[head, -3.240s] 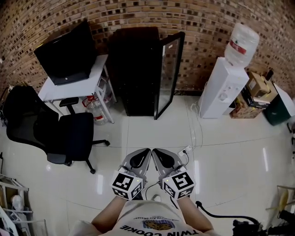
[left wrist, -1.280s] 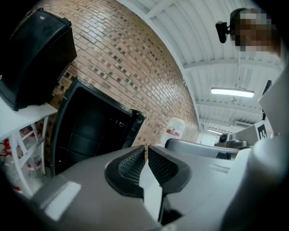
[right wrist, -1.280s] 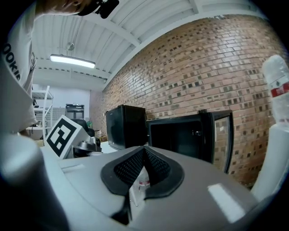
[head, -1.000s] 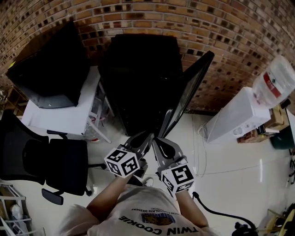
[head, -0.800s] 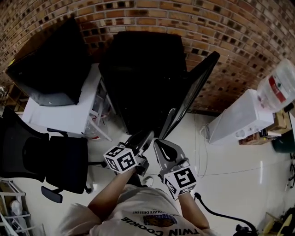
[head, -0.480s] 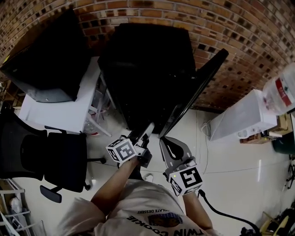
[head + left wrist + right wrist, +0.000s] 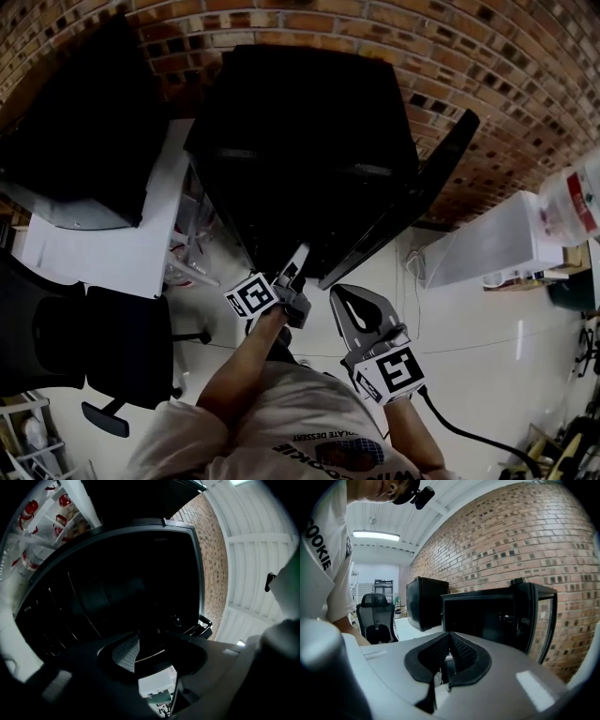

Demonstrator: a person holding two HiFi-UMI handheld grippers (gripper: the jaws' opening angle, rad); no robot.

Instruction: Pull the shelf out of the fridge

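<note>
since the black mini fridge (image 7: 309, 141) stands with its door open, the left gripper (image 7: 296, 261) points into its mouth, jaws opening on nothing, ready for the dim wire shelf (image 7: 75, 606) seated inside; the right gripper (image 7: 341, 292) waits behind, clenched and empty.

Glossy white floor (image 7: 487, 328); black fridge (image 7: 309, 150), white desk (image 7: 94, 253), office chair (image 7: 122, 347), water dispenser (image 7: 487, 246) standing on it
</note>
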